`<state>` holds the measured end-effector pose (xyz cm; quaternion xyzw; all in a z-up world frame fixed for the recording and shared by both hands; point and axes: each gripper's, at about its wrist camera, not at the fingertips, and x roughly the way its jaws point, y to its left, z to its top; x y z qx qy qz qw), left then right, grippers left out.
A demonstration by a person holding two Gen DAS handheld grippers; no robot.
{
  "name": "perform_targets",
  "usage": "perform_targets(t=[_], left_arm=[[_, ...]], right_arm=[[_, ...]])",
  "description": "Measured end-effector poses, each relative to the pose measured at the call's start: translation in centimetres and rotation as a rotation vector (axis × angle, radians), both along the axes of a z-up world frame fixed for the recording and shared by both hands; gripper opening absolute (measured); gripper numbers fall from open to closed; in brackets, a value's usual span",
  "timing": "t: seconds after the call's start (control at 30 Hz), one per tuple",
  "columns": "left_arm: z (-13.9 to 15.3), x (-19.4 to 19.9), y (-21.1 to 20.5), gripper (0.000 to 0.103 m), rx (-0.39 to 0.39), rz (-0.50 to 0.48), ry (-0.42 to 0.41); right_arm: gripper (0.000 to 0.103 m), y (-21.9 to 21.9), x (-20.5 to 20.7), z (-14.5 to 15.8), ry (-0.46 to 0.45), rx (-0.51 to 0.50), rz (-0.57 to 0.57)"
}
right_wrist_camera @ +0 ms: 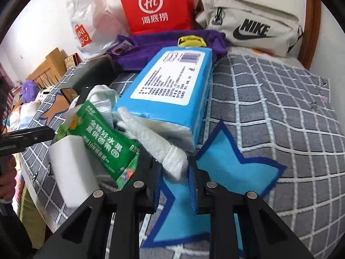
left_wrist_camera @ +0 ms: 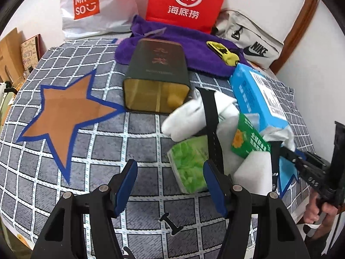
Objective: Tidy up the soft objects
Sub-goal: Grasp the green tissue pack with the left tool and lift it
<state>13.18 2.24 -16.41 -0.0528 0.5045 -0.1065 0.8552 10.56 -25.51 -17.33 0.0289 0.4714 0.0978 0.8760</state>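
Observation:
On the checked bedcover a pile holds a blue tissue pack (right_wrist_camera: pixel 172 90), a green snack packet (right_wrist_camera: pixel 105 138), a white foam block (right_wrist_camera: pixel 71 168) and a white fluffy cloth (right_wrist_camera: pixel 174 161). My right gripper (right_wrist_camera: pixel 171 167) is shut on that cloth's end, above a blue star patch (right_wrist_camera: pixel 226 172). My left gripper (left_wrist_camera: pixel 170 168) hangs open over the cover with nothing between its fingers. Its right finger is beside a green tissue pack (left_wrist_camera: pixel 189 164). White socks (left_wrist_camera: pixel 187 116) under a black strap (left_wrist_camera: pixel 210 116) lie just beyond. A brown star patch (left_wrist_camera: pixel 66 112) is on the left.
A dark tin box (left_wrist_camera: pixel 155 79) lies on its side behind the pile. A purple towel (left_wrist_camera: pixel 172 43) with a yellow clip (left_wrist_camera: pixel 224 51), a red paper bag (left_wrist_camera: pixel 185 2), a white plastic bag (left_wrist_camera: pixel 90 6) and a grey Nike pouch (right_wrist_camera: pixel 250 26) line the wall. A hand (left_wrist_camera: pixel 319 211) holds the right gripper.

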Motion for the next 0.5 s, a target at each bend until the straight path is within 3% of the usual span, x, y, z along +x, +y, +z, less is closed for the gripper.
perform_targets(t=[0.1, 0.3, 0.5], left_arm=[[0.0, -0.4, -0.4, 0.072, 0.012, -0.025, -0.013], [-0.9, -1.0, -0.3, 0.073, 0.098, -0.041, -0.02], [-1.8, 0.2, 0.3, 0.07, -0.034, 0.003, -0.003]], right_arm=[[0.022, -0.8, -0.9, 0.8, -0.02, -0.006, -0.017], [0.022, -2.0, -1.8, 1.8, -0.056, 0.003, -0.048], [0.022, -1.9, -1.9, 1.3, -0.045, 0.003, -0.041]])
